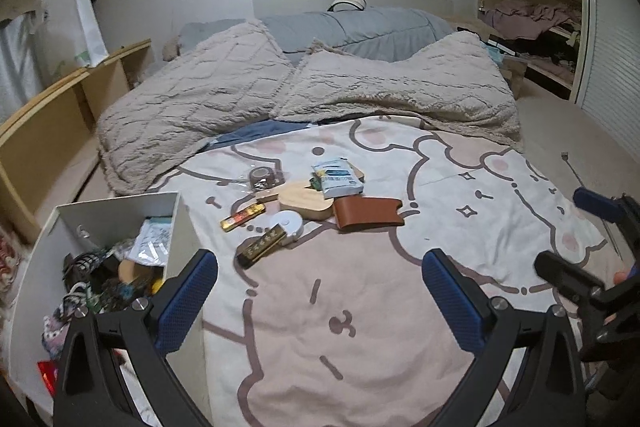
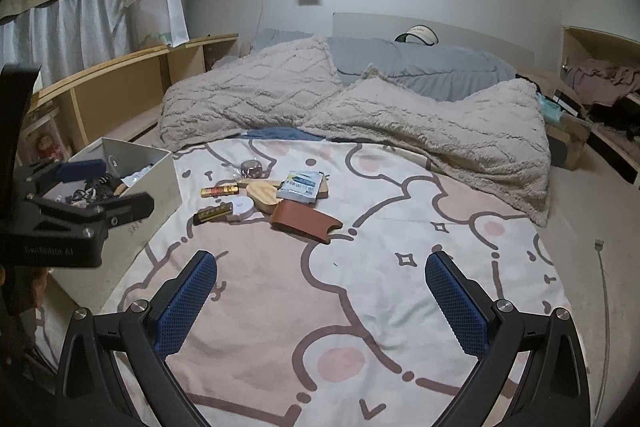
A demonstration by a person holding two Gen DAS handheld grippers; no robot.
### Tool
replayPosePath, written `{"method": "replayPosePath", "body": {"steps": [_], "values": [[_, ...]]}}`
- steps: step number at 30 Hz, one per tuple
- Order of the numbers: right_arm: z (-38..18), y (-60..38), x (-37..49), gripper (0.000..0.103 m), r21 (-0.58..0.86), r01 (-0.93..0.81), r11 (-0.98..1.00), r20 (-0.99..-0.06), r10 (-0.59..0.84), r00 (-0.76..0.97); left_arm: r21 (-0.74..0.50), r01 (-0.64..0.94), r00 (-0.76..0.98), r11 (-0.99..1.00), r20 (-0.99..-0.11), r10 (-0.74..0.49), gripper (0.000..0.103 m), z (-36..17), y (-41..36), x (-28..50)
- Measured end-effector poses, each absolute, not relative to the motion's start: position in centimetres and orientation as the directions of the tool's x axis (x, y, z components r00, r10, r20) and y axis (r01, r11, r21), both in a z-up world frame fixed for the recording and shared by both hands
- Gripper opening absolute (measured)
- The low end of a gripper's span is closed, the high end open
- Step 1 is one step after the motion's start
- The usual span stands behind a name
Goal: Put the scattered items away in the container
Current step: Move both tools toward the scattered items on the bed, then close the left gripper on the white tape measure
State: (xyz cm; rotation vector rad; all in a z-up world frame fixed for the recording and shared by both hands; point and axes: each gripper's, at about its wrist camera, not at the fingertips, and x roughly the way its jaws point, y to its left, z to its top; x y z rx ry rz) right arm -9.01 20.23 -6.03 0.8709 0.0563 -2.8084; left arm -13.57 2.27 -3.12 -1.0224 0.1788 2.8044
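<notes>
The bed (image 1: 360, 327) fills the room's middle, spread with a soft pink-and-white cartoon blanket (image 2: 360, 307) that lies mostly flat, and two nubbly beige quilted throws (image 1: 400, 83) are bunched at the far end. At the near left edge of the bed stands the white box (image 1: 176, 227), stiff-walled and open-topped, already holding a jumble of cords and packets. So the tidying looks partly done, with a cluster still waiting on the blanket in the middle, well apart from both tongs.

Both tools hover empty over the near part of the blanket. The left tongs (image 1: 320, 291) are spread wide just right of the box; the right tongs (image 2: 320, 291) are equally wide, further right.

In the cluster, the largest piece is a tan leather pouch (image 1: 368, 213), smooth and flat with a notched end. Touching it on the left is a pale wooden heart-shaped board (image 1: 306, 203), hard and rounded, with a crinkly white-and-blue packet (image 1: 338, 177) lying partly over its far side. A round white disc (image 1: 289, 221) sits against the board's near left. Beyond lies a roll of brown tape (image 1: 264, 177). Nearest the box are two slim bars, a dark gold-printed one (image 1: 261, 247) and an orange-wrapped one (image 1: 242, 218).

The next move, I'd judge, is a reach forward for the dark bar; thin and low on soft fabric, it calls for a grip across its narrow width.
</notes>
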Motion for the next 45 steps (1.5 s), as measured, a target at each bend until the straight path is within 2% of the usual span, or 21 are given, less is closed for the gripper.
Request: {"method": "replayPosePath", "body": {"steps": [3, 12, 20, 25, 27, 29, 30, 37, 45], "values": [[-6.6, 20.2, -10.2, 0.103, 0.021, 0.207, -0.978, -0.571, -0.181, -0.801, 0.011, -0.201, -0.728, -0.979, -0.671, 0.142, 0.103, -3.2, 2.1, -15.3], [-8.7, 20.1, -14.6, 0.103, 0.029, 0.226, -0.974, -0.61, -0.196, -0.768, -0.039, -0.166, -0.663, -0.985, -0.735, 0.141, 0.103, -3.5, 0.9, -20.7], [-10.4, 20.0, -19.4, 0.103, 0.05, 0.254, -0.966, -0.644, -0.226, -0.731, -0.09, -0.139, -0.64, -0.986, -0.752, 0.158, 0.1, -5.1, 1.4, -25.7], [-11.8, 20.3, -22.6, 0.103, 0.091, 0.264, -0.96, -0.662, -0.256, -0.704, -0.098, -0.1, -0.614, -0.99, -0.777, 0.139, 0.09, -7.6, 1.3, -29.2], [-12.5, 20.2, -23.8, 0.103, 0.104, 0.266, -0.958, -0.675, -0.265, -0.689, -0.102, -0.078, -0.598, -0.992, -0.791, 0.128, 0.084, -8.9, 1.0, -30.5], [-13.3, 20.1, -24.9, 0.103, 0.117, 0.268, -0.956, -0.687, -0.273, -0.673, -0.091, -0.059, -0.582, -0.994, -0.806, 0.108, 0.071, -10.2, 0.8, -31.6], [-13.8, 19.9, -25.6, 0.103, 0.121, 0.271, -0.955, -0.693, -0.277, -0.666, -0.077, -0.052, -0.575, -0.996, -0.813, 0.093, 0.069, -10.9, 0.6, -32.1], [-16.2, 18.6, -28.8, 0.103, 0.141, 0.287, -0.948, -0.724, -0.296, -0.623, -0.018, 0.0, -0.529, -1.0, -0.848, 0.015, 0.068, -15.0, -0.9, -34.5], [-17.4, 16.7, -32.6, 0.103, 0.154, 0.27, -0.95, -0.747, -0.291, -0.598, 0.02, 0.014, -0.523, -1.0, -0.852, -0.024, 0.068, -17.3, -1.6, -35.6]]}}
